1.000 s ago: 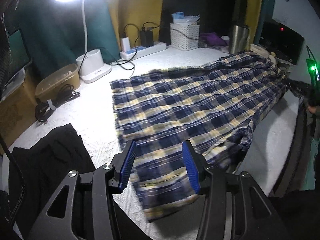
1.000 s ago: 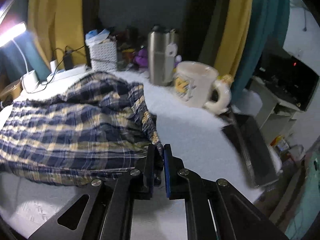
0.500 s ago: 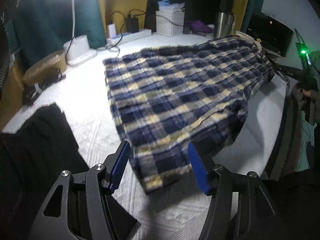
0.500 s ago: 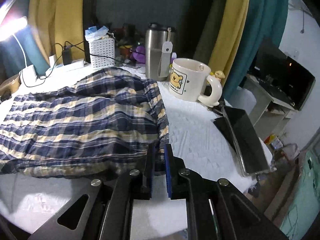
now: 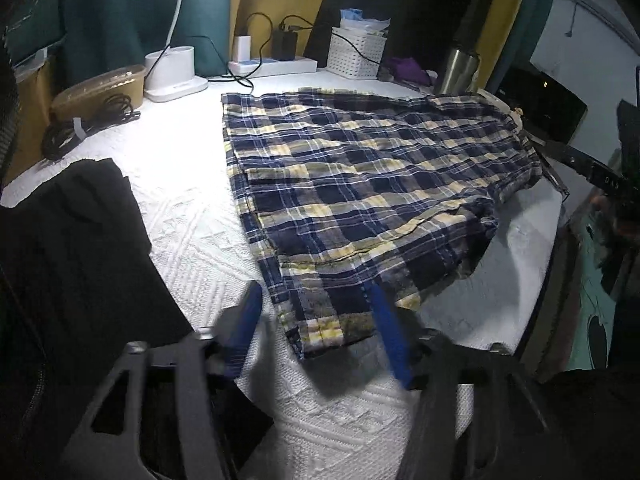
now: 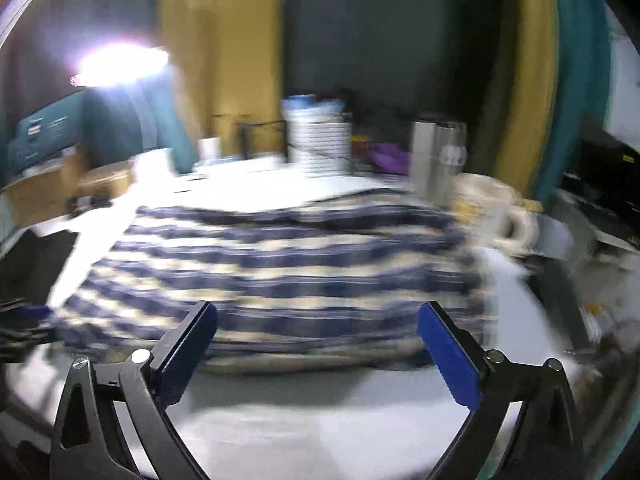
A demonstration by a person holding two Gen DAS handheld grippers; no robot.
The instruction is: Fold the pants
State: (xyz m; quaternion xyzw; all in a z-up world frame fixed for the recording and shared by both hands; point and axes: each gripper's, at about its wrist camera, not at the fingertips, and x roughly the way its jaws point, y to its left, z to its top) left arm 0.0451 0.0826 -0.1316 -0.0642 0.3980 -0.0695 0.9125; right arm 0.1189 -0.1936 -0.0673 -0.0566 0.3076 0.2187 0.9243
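On quilted white cover (image 5: 188, 216): crumpled plaid pants (image 5: 360, 184), flat

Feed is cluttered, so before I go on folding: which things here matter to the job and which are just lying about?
For the job:
plaid pants
left hand-held gripper, closing around the hem
right hand-held gripper, opening, empty

Lying about:
black garment
white basket
steel tumbler
mug
power strip

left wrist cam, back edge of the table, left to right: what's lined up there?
tan container → white lamp base → power strip → white basket → purple cloth → steel tumbler
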